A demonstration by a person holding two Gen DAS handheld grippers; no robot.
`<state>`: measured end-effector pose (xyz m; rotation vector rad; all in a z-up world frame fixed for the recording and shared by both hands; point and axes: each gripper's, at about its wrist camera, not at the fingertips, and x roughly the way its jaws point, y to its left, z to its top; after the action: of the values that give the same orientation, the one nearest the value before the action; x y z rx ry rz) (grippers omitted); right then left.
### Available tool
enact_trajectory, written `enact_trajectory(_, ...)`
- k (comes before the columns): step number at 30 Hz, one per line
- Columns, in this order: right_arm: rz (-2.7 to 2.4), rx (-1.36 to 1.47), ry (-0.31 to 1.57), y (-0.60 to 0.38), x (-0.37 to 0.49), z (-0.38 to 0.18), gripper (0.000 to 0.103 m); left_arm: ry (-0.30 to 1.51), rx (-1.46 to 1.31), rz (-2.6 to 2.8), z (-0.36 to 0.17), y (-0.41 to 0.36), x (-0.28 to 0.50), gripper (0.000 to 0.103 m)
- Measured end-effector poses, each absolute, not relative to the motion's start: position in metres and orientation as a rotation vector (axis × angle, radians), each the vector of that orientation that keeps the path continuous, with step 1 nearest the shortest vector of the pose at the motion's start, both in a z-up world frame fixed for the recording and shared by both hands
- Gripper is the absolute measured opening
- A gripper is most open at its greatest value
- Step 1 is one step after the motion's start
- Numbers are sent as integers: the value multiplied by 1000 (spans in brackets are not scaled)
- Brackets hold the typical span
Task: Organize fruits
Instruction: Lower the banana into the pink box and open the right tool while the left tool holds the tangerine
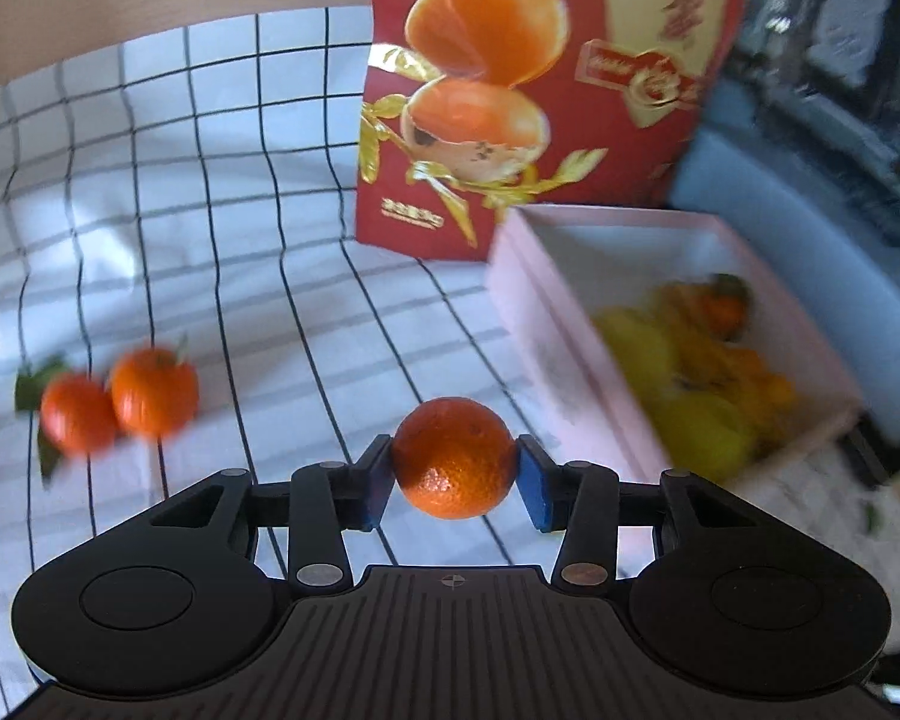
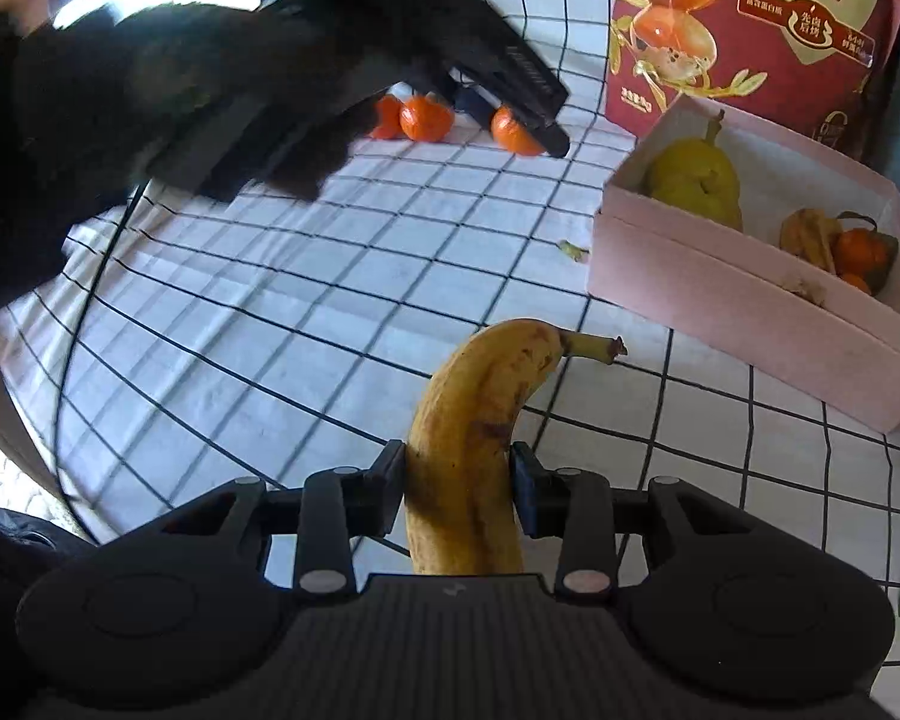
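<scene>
Checked cloth is covering the bench (image 1: pixel 210 210) in front of us, and we are working over it with both hands full. Our left hand-held gripper (image 1: pixel 455 474) is pinching a mandarin (image 1: pixel 455 456) between its blue pads, jaws part-way apart because the fruit is filling the gap; we are holding it clear of the cloth, probably to carry it across. Ahead and to the right of that gripper the pink box (image 1: pixel 546 312) is standing with its open top towards us, already holding a pear, a banana and small oranges, so we judge it to be the collecting place. Two more mandarins (image 1: pixel 120 399) with leaves are lying ahead to the left, touching each other, not yet gathered. Our right hand-held gripper (image 2: pixel 457 489) is closed tightly on a banana (image 2: pixel 474 450), gripping its middle so the stem is pointing forward towards the box. Behind the box a red printed bag (image 1: pixel 510 90) is standing upright.
</scene>
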<state>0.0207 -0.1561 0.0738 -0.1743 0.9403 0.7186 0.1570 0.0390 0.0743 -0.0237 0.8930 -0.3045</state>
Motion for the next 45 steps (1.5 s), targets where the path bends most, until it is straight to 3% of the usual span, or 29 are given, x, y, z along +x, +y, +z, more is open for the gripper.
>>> enact_trajectory(7, 767, -81, 763, -189, 30, 149, 36, 832, -174, -317, 112, 55, 97, 49)
enact_trajectory(12, 625, 4, 676, -220, 91, 191, 36, 780, -223, -344, 124, 49, 69, 49)
enact_trajectory(19, 386, 312, 851, -244, 199, 129, 36, 835, -266, -354, 103, 44, 48, 49)
enact_trajectory(28, 327, 353, 934, -237, 233, 66, 36, 896, -298, -278, 84, 69, 40, 49)
enact_trajectory(45, 374, 354, 980, -245, 231, 60, 41, 938, -272, -334, 78, 51, 60, 49)
